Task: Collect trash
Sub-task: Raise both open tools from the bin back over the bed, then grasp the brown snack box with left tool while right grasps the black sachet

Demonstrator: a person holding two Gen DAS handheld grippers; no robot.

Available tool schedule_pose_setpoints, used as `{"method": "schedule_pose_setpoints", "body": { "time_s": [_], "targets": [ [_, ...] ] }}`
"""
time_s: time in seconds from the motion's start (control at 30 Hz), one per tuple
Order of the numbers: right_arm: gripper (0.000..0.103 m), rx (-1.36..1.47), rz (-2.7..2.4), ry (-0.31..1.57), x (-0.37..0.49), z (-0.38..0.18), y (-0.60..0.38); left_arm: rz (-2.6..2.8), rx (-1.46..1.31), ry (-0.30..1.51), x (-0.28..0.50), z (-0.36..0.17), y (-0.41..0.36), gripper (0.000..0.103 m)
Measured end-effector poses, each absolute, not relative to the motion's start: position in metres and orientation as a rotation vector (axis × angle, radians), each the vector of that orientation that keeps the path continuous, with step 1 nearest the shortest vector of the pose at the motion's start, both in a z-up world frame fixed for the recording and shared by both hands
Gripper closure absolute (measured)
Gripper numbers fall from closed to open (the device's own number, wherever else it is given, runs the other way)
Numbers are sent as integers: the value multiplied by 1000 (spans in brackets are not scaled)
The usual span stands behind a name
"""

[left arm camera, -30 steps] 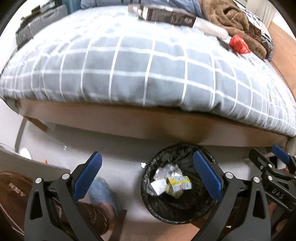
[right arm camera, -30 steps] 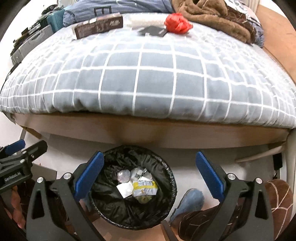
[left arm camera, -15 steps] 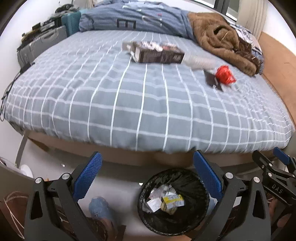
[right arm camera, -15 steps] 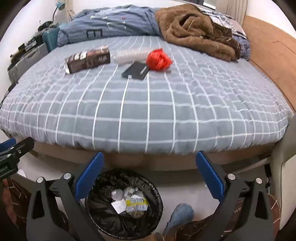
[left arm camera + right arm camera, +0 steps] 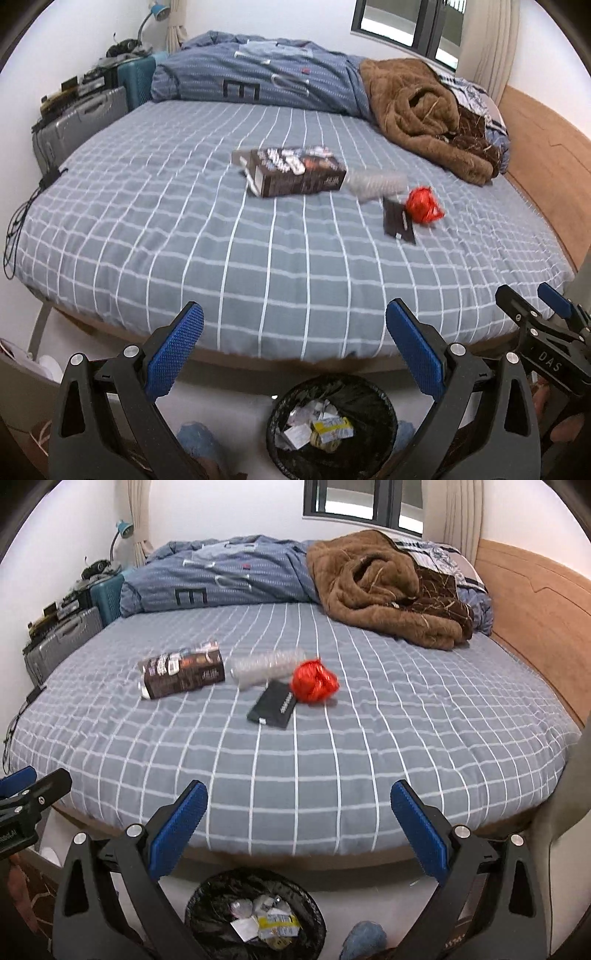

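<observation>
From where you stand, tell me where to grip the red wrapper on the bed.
Take the red wrapper across its crumpled middle, coming from above with the right gripper, which is open and empty. It is a loose rounded ball, so any bulge should pinch. Keep clear of the black card touching its near left side.

there's a brown fuzzy blanket [image 5: 384, 587] bunched beside a blue duvet [image 5: 221, 579] on the checked bed [image 5: 369, 757], suitcases [image 5: 81, 122] alongside

"DAS" on the right gripper [image 5: 546, 332]; a large "E" on the blue duvet [image 5: 221, 579].
</observation>
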State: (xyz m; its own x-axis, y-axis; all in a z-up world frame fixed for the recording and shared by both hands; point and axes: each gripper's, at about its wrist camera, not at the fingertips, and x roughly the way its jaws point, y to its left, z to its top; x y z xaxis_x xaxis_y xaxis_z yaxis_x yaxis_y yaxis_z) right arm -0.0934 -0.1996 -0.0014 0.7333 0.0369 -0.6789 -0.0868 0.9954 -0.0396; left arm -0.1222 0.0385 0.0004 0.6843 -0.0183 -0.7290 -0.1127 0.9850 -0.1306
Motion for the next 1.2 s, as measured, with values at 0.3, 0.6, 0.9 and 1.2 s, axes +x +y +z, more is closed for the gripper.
{"method": "schedule_pose_setpoints", "body": {
  "time_s": [0.3,0.6,0.9,1.2],
  "targets": [
    [7,-62,72,705,-58,17,-197,45,-158,775,-78,24,35,6],
    [8,-35,65,752,9,1,-200,56,-139,785,-5,20,41,6],
    [8,-36,93,845,78,-40,-180,-14,-155,844,88,-11,62,6],
    [8,-7,94,926,126,-79,-169,-231,76,899,162,-31,50,6]
  ]
}}
